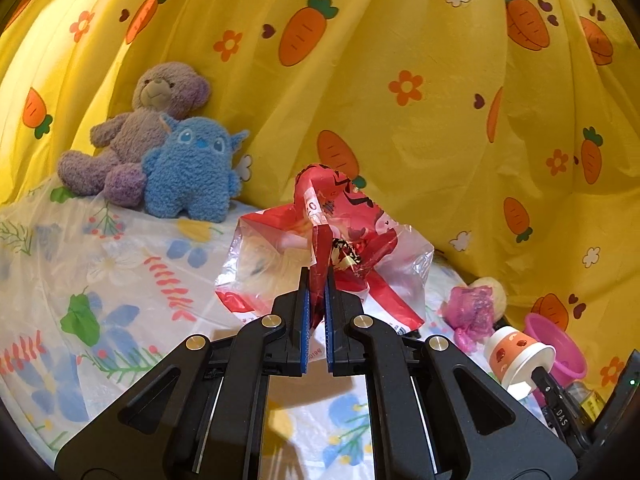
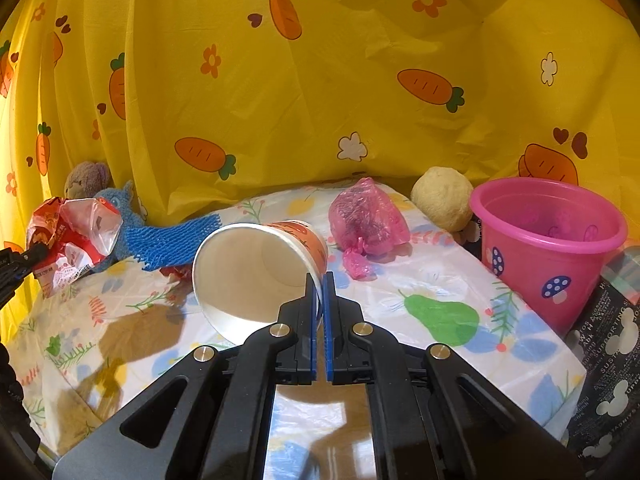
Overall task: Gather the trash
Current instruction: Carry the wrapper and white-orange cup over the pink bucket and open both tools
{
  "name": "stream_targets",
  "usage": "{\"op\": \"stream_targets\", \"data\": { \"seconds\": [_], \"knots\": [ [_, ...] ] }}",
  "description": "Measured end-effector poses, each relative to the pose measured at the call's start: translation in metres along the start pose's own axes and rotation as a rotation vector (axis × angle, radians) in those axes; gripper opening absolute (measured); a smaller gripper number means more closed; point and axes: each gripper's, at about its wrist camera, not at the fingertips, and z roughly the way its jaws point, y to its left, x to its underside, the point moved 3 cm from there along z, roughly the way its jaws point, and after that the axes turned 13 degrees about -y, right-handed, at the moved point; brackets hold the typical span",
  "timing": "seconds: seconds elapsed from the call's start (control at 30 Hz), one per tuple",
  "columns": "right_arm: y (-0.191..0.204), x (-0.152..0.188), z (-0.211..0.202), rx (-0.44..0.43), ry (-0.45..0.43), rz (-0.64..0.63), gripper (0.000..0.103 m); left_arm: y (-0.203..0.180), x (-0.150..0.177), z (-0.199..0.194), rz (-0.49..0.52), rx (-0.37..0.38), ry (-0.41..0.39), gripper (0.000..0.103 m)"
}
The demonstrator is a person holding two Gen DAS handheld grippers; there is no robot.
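Yellow carrot-print curtain (image 1: 400,80) hangs behind a desk (image 1: 100,260) covered in a floral plastic sheet. At its far left corner sit a purple teddy bear (image 1: 140,128) and a blue plush (image 1: 192,168), touching each other.

Left gripper (image 1: 318,280) has its fingers nearly closed, pinching a fold of a crumpled red-and-clear snack bag (image 1: 344,216) — the bag stands up from the fingers, its long axis roughly vertical, lifted off the sheet.

Right gripper (image 2: 319,288) has its fingers narrow as well, clamped on the rim of a paper cup (image 2: 248,272). The cup lies tipped on its side, its open mouth facing the camera and its orange-printed base pointing away toward the curtain.

Beyond the cup lies a knotted pink plastic bag (image 2: 366,216); near it, a beige ball (image 2: 442,198) touches a pink bucket (image 2: 548,248) standing upright at the desk's right edge.
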Motion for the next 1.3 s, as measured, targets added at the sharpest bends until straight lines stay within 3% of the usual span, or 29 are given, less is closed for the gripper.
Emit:
{"op": "stream_targets", "data": {
  "seconds": [0.23,0.43,0.6,0.8,0.93,1.3],
  "knots": [
    [-0.044,-0.023,-0.017,0.095,-0.069,0.025,0.004,-0.083,0.009,0.017,0.043,0.196,0.045,0.005],
    [-0.108,-0.055,-0.032,0.28,-0.153,0.043,0.004,-0.189,0.026,0.037,0.128,0.42,0.081,0.005],
    [-0.165,-0.074,-0.035,0.463,-0.189,0.015,0.004,-0.269,0.055,0.054,0.182,0.555,0.125,0.005],
    [-0.208,-0.081,-0.025,0.532,-0.163,0.028,0.004,-0.332,0.083,0.082,0.178,0.648,0.221,0.005],
    [-0.222,-0.081,-0.015,0.542,-0.143,0.038,0.004,-0.363,0.103,0.098,0.22,0.672,0.256,0.005],
    [-0.238,-0.076,0.006,0.58,-0.11,0.032,0.004,-0.398,0.136,0.127,0.271,0.676,0.311,0.006]
  ]
}}
